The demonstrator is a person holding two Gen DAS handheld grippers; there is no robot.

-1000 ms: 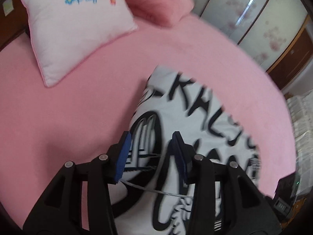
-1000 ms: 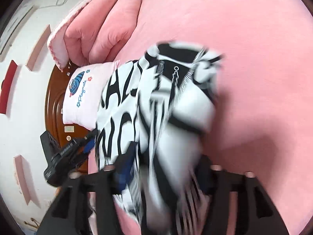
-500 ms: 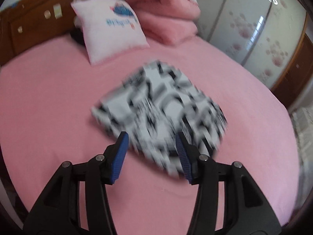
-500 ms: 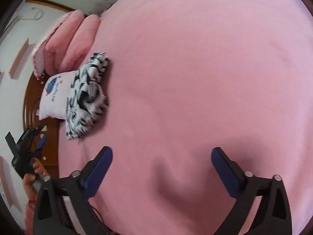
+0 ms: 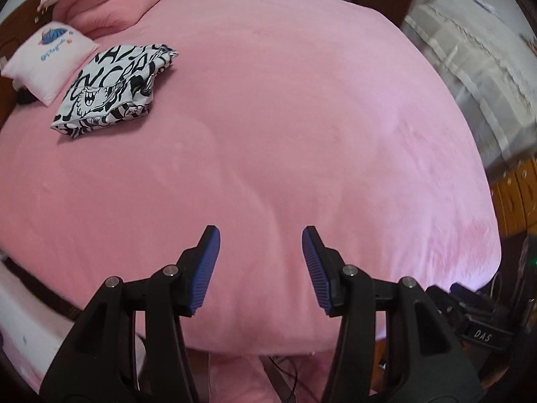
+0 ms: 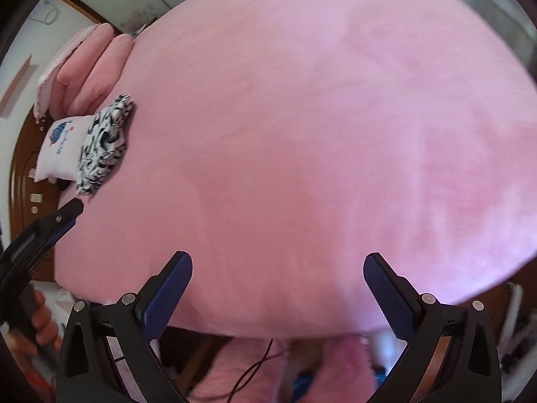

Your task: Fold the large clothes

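Note:
The black-and-white printed garment (image 5: 114,84) lies folded in a compact bundle on the pink bed (image 5: 302,134), next to a small pillow. In the right wrist view the same garment (image 6: 104,144) is far off at the left. My left gripper (image 5: 260,235) hangs open over the bed's near edge with only bare sheet between its blue pads. My right gripper (image 6: 278,258) stands wide open over the sheet, holding nothing. Both are well away from the garment. The left gripper (image 6: 67,215) also shows at the right wrist view's left edge, held by a hand (image 6: 40,322).
A pale pink pillow with a blue print (image 5: 50,57) touches the garment's far side. Folded pink quilts (image 5: 107,3) are stacked by the wooden headboard (image 6: 23,174). White-covered furniture (image 5: 470,60) and a black device (image 5: 480,322) sit beyond the bed's right side.
Both grippers have let go of the garment and drawn far back toward the bed's near edge. The right jaws have spread wide. The garment now lies folded by the pillow.

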